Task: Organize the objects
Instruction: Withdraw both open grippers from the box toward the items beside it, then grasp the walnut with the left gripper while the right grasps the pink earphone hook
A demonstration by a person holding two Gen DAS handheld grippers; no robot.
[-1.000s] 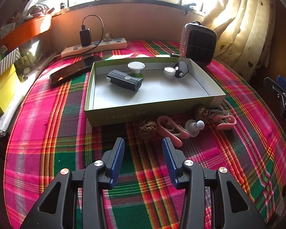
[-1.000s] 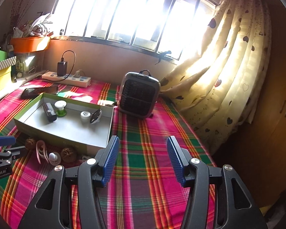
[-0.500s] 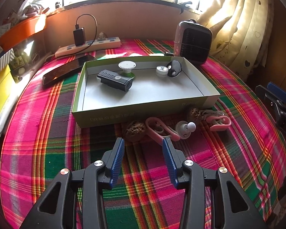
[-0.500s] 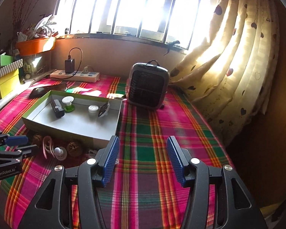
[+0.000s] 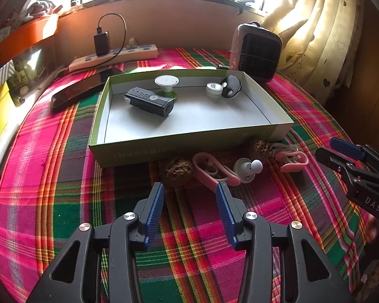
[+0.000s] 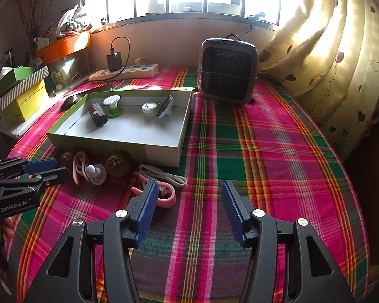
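Note:
A shallow green-and-white box (image 5: 189, 149) (image 6: 161, 152) lies on the plaid cloth, holding a black device (image 5: 149, 102), a white-topped green piece (image 5: 166, 84), a white cap (image 5: 213, 89) and a black round piece (image 5: 230, 87). In front of it lie two walnuts (image 5: 175, 171) (image 5: 259, 147), a pink loop (image 5: 214, 171), a white knob piece (image 5: 247, 168), and a second pink loop (image 5: 293, 160) (image 6: 164, 194) with a white cable (image 6: 164, 174). My left gripper (image 5: 189, 189) is open just short of the first walnut and pink loop. My right gripper (image 6: 187, 186) is open, beside the second pink loop.
A small grey heater (image 6: 227, 72) stands behind the box at the right. A power strip with a charger (image 5: 113, 55) and a dark phone (image 5: 86, 88) lie at the back left. Yellow and green boxes (image 6: 20, 91) stack at the far left. A curtain (image 6: 341, 50) hangs at the right.
Both grippers have moved forward and down toward the small items in front of the box. The right gripper turned left, so the pink loop now sits by its left finger. Both stayed open.

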